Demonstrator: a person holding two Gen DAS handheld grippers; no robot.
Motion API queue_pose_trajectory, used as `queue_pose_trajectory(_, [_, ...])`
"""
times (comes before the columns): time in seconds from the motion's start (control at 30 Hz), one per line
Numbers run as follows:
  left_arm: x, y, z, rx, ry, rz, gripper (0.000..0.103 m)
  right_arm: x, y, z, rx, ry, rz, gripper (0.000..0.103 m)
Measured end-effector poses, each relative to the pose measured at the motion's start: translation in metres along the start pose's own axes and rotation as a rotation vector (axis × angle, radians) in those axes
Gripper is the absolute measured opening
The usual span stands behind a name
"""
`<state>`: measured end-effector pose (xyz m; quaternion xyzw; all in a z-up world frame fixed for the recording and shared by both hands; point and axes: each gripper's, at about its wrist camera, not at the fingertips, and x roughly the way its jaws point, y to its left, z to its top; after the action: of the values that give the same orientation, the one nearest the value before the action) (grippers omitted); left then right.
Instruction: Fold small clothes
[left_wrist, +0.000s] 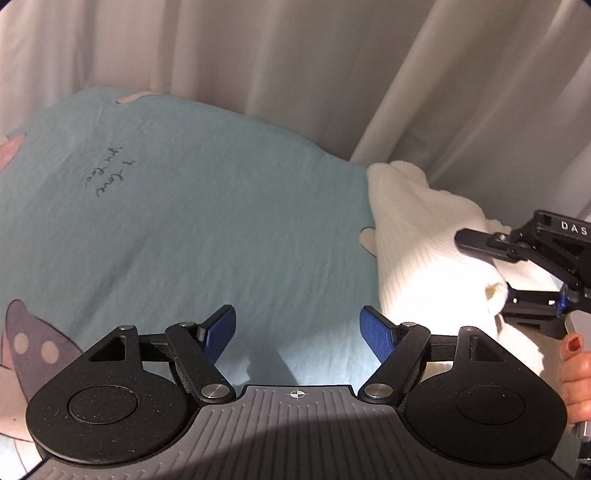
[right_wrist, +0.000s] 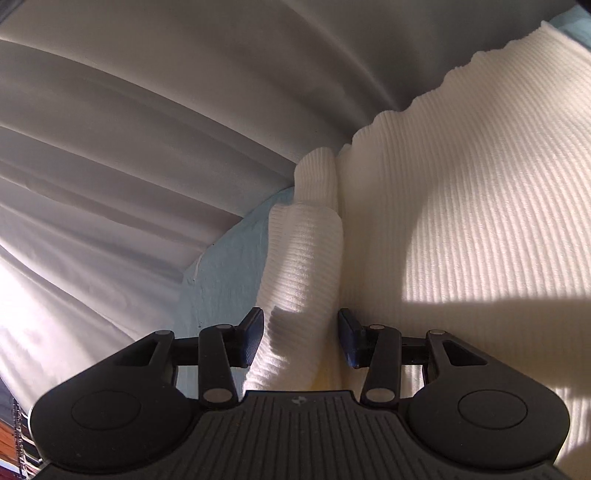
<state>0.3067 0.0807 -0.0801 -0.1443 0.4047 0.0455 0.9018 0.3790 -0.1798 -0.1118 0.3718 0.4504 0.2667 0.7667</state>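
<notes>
White ribbed garment (right_wrist: 461, 206) on pale blue sheet (left_wrist: 184, 206), by grey curtain (left_wrist: 295, 55). Right gripper (right_wrist: 301, 338) spread around rolled sleeve (right_wrist: 306, 258), not pinching. Left gripper (left_wrist: 297, 328) spread wide, holding nothing.

There was one white ribbed knit garment (left_wrist: 417, 236), one pale blue printed bedsheet (left_wrist: 207, 206), one grey-white pleated curtain (left_wrist: 295, 55) and two black two-finger grippers with blue pads: the left gripper (left_wrist: 297, 334) and the right gripper (right_wrist: 301, 338).
</notes>
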Motion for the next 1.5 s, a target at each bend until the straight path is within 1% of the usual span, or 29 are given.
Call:
queue_pose_trajectory(0.1, [0.007,-0.009,-0.003,0.010,0.005,-0.030,0.079,0.006,0.005,0.001,-0.031,0.020,0.004,0.044])
queue_pose_trajectory(0.17, [0.014,-0.016,-0.004,0.026,0.015,-0.050,0.078,0.007,0.002,0.003,-0.044,0.040,0.009,0.044])
queue_pose_trajectory(0.27, [0.018,-0.022,-0.006,0.049,0.005,-0.053,0.077,0.009,-0.002,0.009,-0.014,0.065,0.033,0.044])
queue_pose_trajectory(0.37, [0.017,-0.024,-0.008,0.052,0.004,-0.061,0.077,0.012,-0.003,0.011,0.003,0.083,0.048,0.044])
queue_pose_trajectory(0.4, [0.016,-0.024,-0.008,0.057,0.006,-0.062,0.077,0.012,-0.002,0.010,-0.008,0.082,0.044,0.040])
queue_pose_trajectory(0.43, [0.016,-0.025,-0.008,0.062,0.007,-0.060,0.077,0.012,0.000,0.009,-0.025,0.074,0.032,0.026])
queue_pose_trajectory(0.47, [0.016,-0.025,-0.008,0.066,0.008,-0.059,0.077,0.013,0.004,0.007,-0.048,0.068,0.009,0.020])
queue_pose_trajectory(0.53, [0.013,-0.024,-0.007,0.070,0.012,-0.061,0.077,0.010,0.011,0.000,-0.106,0.030,-0.044,0.015])
queue_pose_trajectory(0.63, [0.005,-0.023,-0.004,0.046,0.010,-0.099,0.077,-0.014,0.042,-0.013,-0.336,-0.079,-0.212,0.013])
queue_pose_trajectory(0.67, [0.002,-0.024,-0.003,0.039,0.002,-0.112,0.077,-0.025,0.050,-0.018,-0.402,-0.123,-0.257,0.013])
queue_pose_trajectory(0.7, [-0.001,-0.027,-0.002,0.041,-0.005,-0.124,0.078,-0.040,0.053,-0.022,-0.440,-0.170,-0.298,0.013])
queue_pose_trajectory(0.77, [-0.002,-0.036,-0.002,0.064,-0.004,-0.150,0.078,-0.066,0.048,-0.028,-0.452,-0.229,-0.370,0.013])
queue_pose_trajectory(0.8, [0.001,-0.043,-0.004,0.078,0.006,-0.156,0.078,-0.077,0.043,-0.030,-0.451,-0.245,-0.411,0.013])
queue_pose_trajectory(0.87, [0.006,-0.056,-0.009,0.104,0.032,-0.172,0.077,-0.094,0.025,-0.034,-0.416,-0.246,-0.489,0.013])
queue_pose_trajectory(0.93, [0.013,-0.070,-0.015,0.133,0.055,-0.202,0.077,-0.103,0.005,-0.036,-0.369,-0.228,-0.529,0.013])
queue_pose_trajectory(0.97, [0.015,-0.077,-0.018,0.148,0.064,-0.216,0.077,-0.108,-0.005,-0.036,-0.352,-0.225,-0.515,0.013])
queue_pose_trajectory(1.0, [0.018,-0.083,-0.021,0.162,0.067,-0.223,0.076,-0.113,-0.011,-0.036,-0.343,-0.225,-0.474,0.014])
queue_pose_trajectory(1.07, [0.021,-0.091,-0.024,0.182,0.064,-0.207,0.076,-0.119,-0.022,-0.030,-0.278,-0.229,-0.399,0.019])
queue_pose_trajectory(1.1, [0.021,-0.093,-0.025,0.190,0.060,-0.198,0.076,-0.117,-0.025,-0.029,-0.245,-0.230,-0.360,0.022])
queue_pose_trajectory(1.13, [0.019,-0.093,-0.025,0.190,0.060,-0.198,0.076,-0.121,-0.030,-0.027,-0.215,-0.231,-0.319,0.029])
queue_pose_trajectory(1.2, [0.018,-0.091,-0.021,0.179,0.072,-0.202,0.076,-0.113,-0.035,-0.025,-0.149,-0.225,-0.230,0.045])
queue_pose_trajectory(1.23, [0.018,-0.090,-0.021,0.172,0.081,-0.204,0.076,-0.113,-0.039,-0.025,-0.121,-0.226,-0.190,0.046])
queue_pose_trajectory(1.27, [0.018,-0.090,-0.021,0.169,0.086,-0.204,0.076,-0.111,-0.041,-0.023,-0.097,-0.227,-0.176,0.046])
queue_pose_trajectory(1.3, [0.019,-0.091,-0.020,0.170,0.089,-0.202,0.076,-0.107,-0.042,-0.021,-0.084,-0.224,-0.179,0.043])
queue_pose_trajectory(1.33, [0.017,-0.092,-0.021,0.177,0.088,-0.199,0.076,-0.101,-0.040,-0.020,-0.083,-0.218,-0.191,0.028])
queue_pose_trajectory(1.37, [0.015,-0.093,-0.022,0.185,0.086,-0.194,0.076,-0.095,-0.034,-0.018,-0.101,-0.215,-0.229,0.019])
queue_pose_trajectory(1.4, [0.012,-0.094,-0.023,0.196,0.080,-0.189,0.076,-0.092,-0.026,-0.018,-0.142,-0.214,-0.269,0.016])
queue_pose_trajectory(1.43, [0.009,-0.095,-0.024,0.211,0.072,-0.186,0.078,-0.092,-0.016,-0.020,-0.195,-0.235,-0.312,0.015])
queue_pose_trajectory(1.5, [0.000,-0.097,-0.026,0.230,0.068,-0.187,0.078,-0.098,0.006,-0.029,-0.356,-0.314,-0.425,0.013])
